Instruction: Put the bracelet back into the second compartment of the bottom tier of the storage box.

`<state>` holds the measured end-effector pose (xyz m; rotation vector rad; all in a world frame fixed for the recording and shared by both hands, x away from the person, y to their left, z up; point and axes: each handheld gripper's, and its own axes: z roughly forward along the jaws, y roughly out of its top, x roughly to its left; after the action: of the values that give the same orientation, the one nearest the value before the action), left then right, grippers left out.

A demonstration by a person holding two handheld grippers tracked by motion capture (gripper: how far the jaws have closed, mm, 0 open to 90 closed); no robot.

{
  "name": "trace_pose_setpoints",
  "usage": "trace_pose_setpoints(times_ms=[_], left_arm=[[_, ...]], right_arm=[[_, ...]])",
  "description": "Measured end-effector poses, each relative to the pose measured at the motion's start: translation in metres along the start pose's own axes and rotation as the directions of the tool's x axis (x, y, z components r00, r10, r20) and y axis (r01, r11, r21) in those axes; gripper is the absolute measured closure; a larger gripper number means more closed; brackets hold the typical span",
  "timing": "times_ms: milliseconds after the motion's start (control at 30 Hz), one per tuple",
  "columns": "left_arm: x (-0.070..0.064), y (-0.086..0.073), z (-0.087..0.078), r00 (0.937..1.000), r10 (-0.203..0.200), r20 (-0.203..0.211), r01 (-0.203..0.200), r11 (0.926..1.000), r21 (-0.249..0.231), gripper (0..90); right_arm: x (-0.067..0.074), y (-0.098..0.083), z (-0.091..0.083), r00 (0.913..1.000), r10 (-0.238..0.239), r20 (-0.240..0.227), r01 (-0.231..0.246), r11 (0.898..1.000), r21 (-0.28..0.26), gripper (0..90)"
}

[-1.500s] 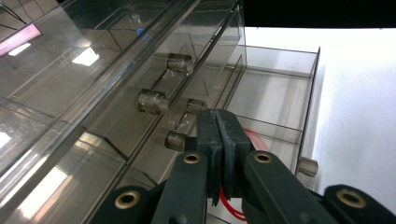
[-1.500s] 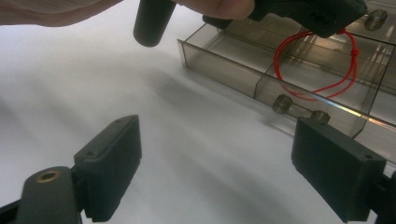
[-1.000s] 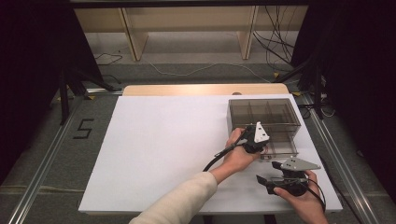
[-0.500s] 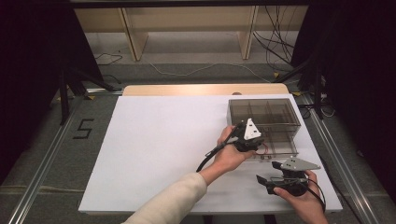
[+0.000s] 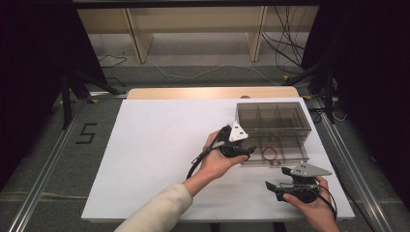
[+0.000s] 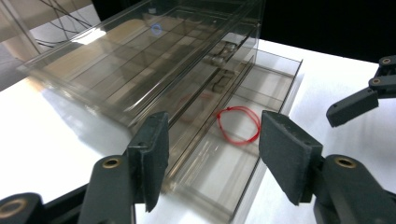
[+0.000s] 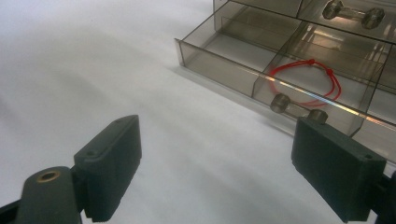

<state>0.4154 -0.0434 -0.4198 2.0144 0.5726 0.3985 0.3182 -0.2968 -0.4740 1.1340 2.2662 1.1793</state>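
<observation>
While the drawer is standing pulled out: a smoky transparent plastic drawer cabinet (image 5: 273,118) is sitting at the right side of a white table top (image 5: 154,145), and its lowest drawer (image 5: 276,155) is jutting toward the person, so its compartments are lying open from above.

Red loop: a thin red cord bracelet (image 5: 270,152) is lying flat in the middle compartment of the open drawer, touching nothing but the drawer floor. In the left gripper view the same red cord bracelet (image 6: 238,124) is showing between and beyond the two black jaws.

Left gripper: the black hand-held left gripper (image 5: 246,153) is hovering at the drawer's left front corner, just beside its wall. Its jaws have just been opening and are now standing wide, and nothing is being gripped; the drawer's corner is merely lying in the gap. This spread probably means the drawer is being let go of, or the jaws are being readied for the bracelet.

Right gripper: the black hand-held right gripper (image 5: 273,188) is waiting near the table's front edge, well apart from the drawer. Its jaws are gaping fully and are carrying nothing, with bare table between them. It is likely being kept back to leave room.

Drawer handle: a small clear dumbbell-shaped knob (image 7: 299,108) is sticking out from the drawer front, in reach for pushing it shut.
</observation>
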Motion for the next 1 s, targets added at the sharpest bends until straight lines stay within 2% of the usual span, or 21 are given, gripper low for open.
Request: trace_pose_setpoints(times_ms=[200,300,600,800,1000], left_arm=[[0.010,-0.015,-0.028,0.9995,-0.029,-0.017,0.028,0.9996,-0.010,38.0],[0.017,-0.024,-0.041,0.9994,-0.027,-0.020,0.027,0.9996,0.001,36.4],[0.031,-0.047,-0.072,0.9978,-0.052,-0.040,0.053,0.9986,0.010,32.2],[0.039,-0.061,-0.095,0.9963,-0.072,-0.045,0.072,0.9974,-0.007,29.4],[0.042,-0.087,-0.118,0.9940,-0.086,-0.068,0.085,0.9962,-0.018,29.0]], right_arm=[[0.000,0.000,0.000,1.0000,0.002,0.003,-0.002,1.000,-0.003,16.8],[0.000,0.000,0.000,1.0000,0.001,0.002,-0.001,1.000,-0.001,16.8],[0.000,0.000,0.000,1.0000,0.006,0.006,-0.006,1.000,0.002,16.8],[0.000,0.000,0.000,1.0000,0.006,0.005,-0.006,1.000,0.002,16.8],[0.000,0.000,0.000,1.0000,0.004,0.004,-0.004,1.000,0.001,16.8]])
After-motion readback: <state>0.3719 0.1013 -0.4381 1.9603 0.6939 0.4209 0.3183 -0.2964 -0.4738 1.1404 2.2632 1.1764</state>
